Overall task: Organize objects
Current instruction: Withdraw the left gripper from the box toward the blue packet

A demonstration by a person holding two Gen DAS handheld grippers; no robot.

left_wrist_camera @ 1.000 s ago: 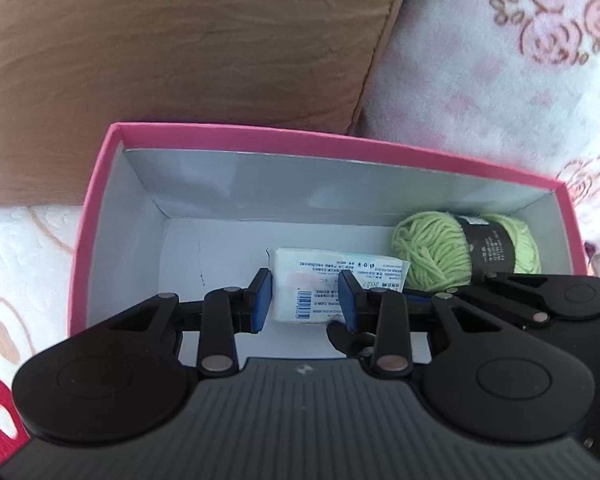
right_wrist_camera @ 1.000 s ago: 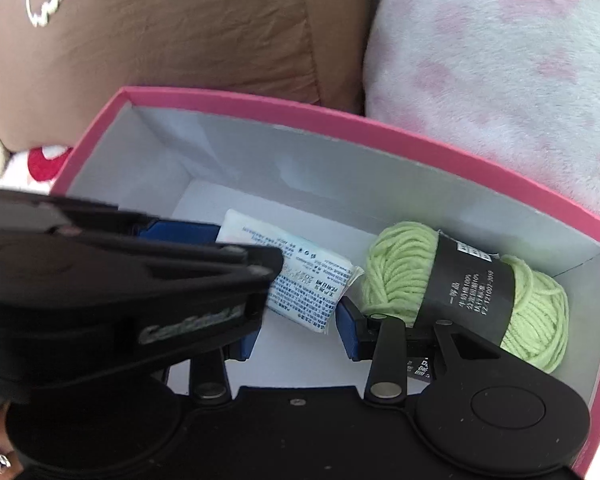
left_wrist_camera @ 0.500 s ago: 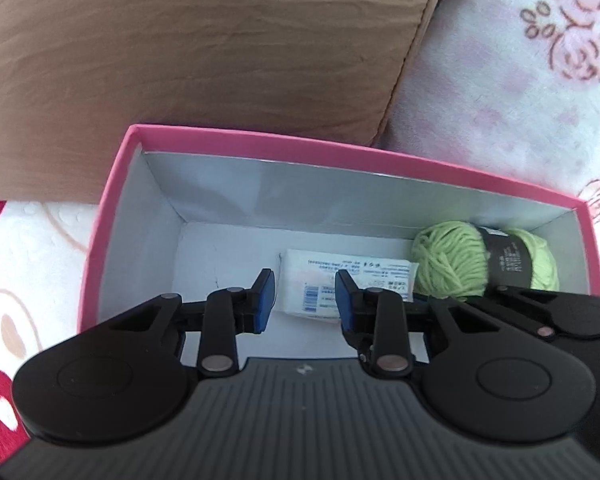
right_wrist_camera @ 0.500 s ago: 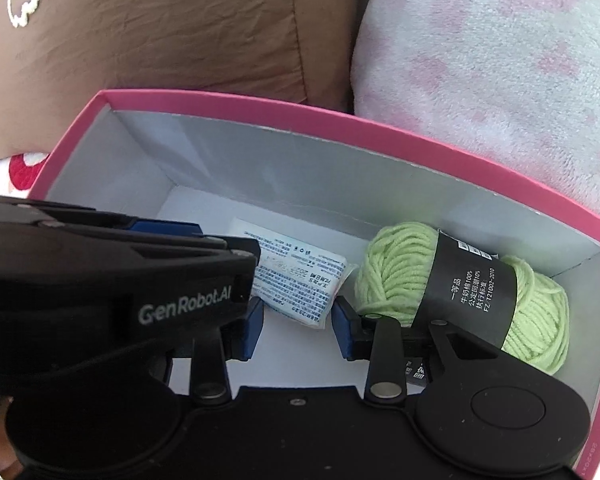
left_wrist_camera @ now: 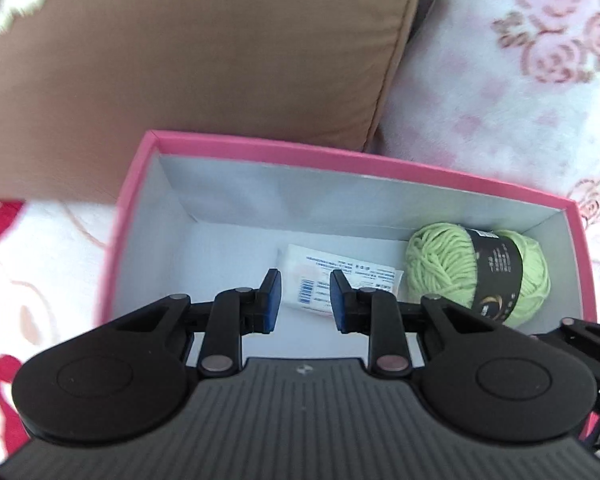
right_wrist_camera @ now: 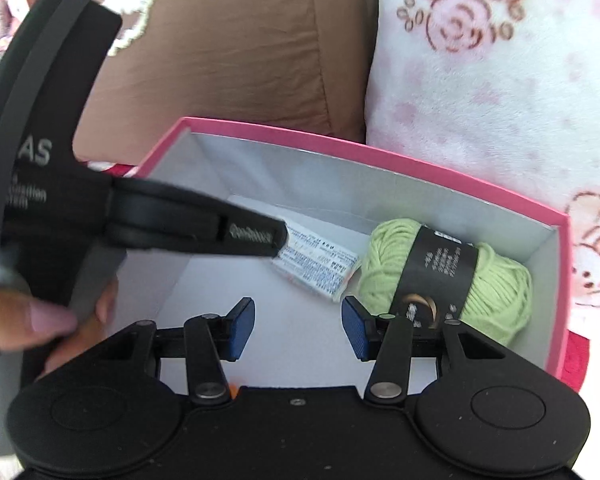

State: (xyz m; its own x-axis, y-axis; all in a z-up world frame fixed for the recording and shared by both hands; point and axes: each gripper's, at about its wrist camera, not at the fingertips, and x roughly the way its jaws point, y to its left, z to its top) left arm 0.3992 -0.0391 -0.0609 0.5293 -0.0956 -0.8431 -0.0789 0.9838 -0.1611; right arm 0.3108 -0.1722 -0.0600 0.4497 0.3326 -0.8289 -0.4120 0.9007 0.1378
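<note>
The left gripper (left_wrist_camera: 303, 295) hangs over the near side of the pink box (left_wrist_camera: 340, 160) with its blue pads (left_wrist_camera: 271, 296) parted and nothing between them, released; past its fingertips, toward twelve o'clock, the white packet (left_wrist_camera: 332, 276) lies flat on the box floor, apart from the pads; at about two o'clock from the packet sits the green yarn ball (left_wrist_camera: 476, 268) with its black paper band, just beside the packet's right end and close to the right wall of the box; the right gripper (right_wrist_camera: 298, 329) is likewise spread wide and empty, its blue pads (right_wrist_camera: 242, 328) above bare box floor, with the yarn ball (right_wrist_camera: 448, 276) at two o'clock from its tips and the packet (right_wrist_camera: 320, 268) at twelve; in the right wrist view the left gripper's black body (right_wrist_camera: 196, 224) crosses from nine o'clock over the box's left wall, held by the person's left hand (right_wrist_camera: 28, 316) at the lower left; behind the box, at eleven o'clock, rests a brown cushion (left_wrist_camera: 204, 60), and at one o'clock a pink rose-patterned blanket (left_wrist_camera: 512, 80); a white and red plush cloth (left_wrist_camera: 40, 272) lies at nine o'clock beside the box.
</note>
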